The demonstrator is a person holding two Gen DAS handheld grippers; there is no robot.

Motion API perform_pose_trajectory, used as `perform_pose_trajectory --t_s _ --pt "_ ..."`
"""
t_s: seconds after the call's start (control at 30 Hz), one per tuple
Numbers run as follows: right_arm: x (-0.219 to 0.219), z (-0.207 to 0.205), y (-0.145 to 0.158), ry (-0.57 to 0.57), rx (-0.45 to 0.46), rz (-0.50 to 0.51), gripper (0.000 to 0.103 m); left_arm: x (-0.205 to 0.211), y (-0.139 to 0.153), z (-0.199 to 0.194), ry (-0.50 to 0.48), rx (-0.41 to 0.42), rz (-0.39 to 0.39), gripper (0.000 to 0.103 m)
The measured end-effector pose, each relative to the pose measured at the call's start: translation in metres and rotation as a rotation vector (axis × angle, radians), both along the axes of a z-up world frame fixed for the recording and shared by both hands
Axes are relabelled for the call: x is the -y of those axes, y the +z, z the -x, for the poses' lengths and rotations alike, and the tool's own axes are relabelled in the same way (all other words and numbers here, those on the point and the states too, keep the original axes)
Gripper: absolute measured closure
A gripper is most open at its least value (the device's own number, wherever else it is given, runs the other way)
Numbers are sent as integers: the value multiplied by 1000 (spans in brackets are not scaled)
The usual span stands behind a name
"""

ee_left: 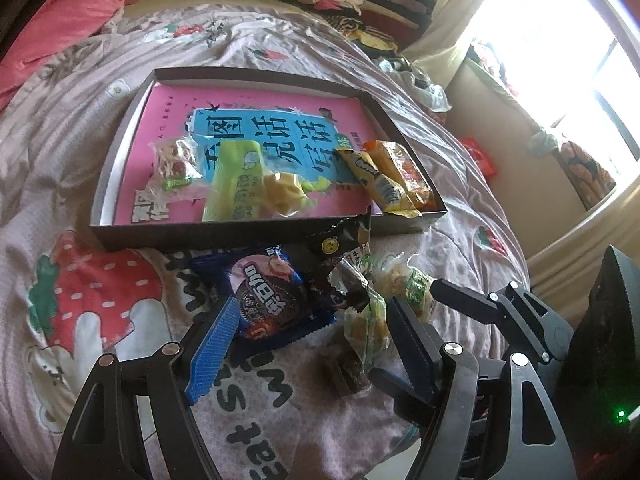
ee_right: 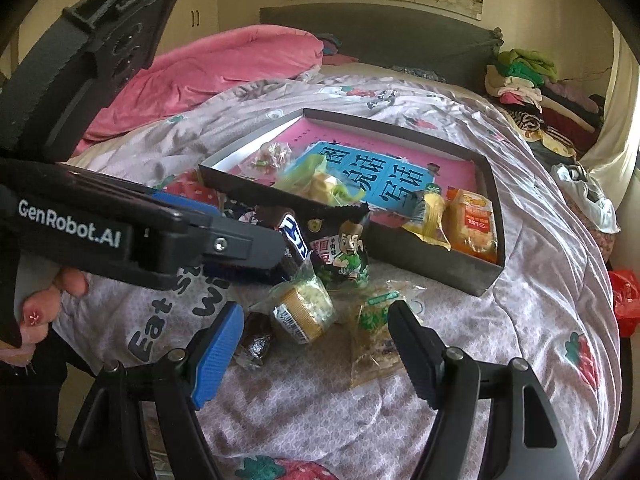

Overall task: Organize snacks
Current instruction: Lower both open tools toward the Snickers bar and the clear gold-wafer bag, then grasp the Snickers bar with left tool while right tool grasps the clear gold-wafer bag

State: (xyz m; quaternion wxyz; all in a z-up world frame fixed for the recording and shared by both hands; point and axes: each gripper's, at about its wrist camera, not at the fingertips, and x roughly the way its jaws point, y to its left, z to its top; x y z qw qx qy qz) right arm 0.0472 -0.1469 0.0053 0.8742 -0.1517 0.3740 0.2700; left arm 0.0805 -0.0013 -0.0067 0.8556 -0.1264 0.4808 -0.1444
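A dark shallow box lined with a pink book lies on the bed and holds several snack packs, among them a green pack and two yellow-orange packs. In front of it lies a loose pile: a blue Oreo pack, a black cartoon pack, a clear-wrapped cake, a green-label pack and a dark candy. My left gripper is open around the Oreo pack and the small wrapped snacks. My right gripper is open above the cake and green-label pack.
The bed has a pink strawberry-print quilt. A pink blanket lies at the back left, folded clothes at the back right. A red bag lies off the bed's right edge. The left gripper's body crosses the right wrist view.
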Motion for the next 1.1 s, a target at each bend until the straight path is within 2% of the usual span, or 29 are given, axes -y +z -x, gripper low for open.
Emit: perform_pose_trajectory --t_s 0.1,0.17,0.33,0.47,0.8,0.87,1.1 --pt "-2 -1 -1 12 6 0 29 2 -2 -3 -5 1 17 27" --pt "-4 -1 -2 21 12 3 31 4 -3 -6 -14 6 21 31" --pt "-9 -3 -7 54 14 18 41 9 -7 -13 -29 4 21 38" --pt "-13 -6 -11 70 18 25 45 11 -11 -17 -41 0 19 47" --pt "-22 -12 -19 101 20 49 57 12 -10 -24 -46 -1 20 50" --pt "-23 -13 -21 103 21 55 59 13 -10 -25 -50 -2 20 59" --pt "-18 -13 -20 85 24 50 67 17 -12 -29 -70 -10 32 67"
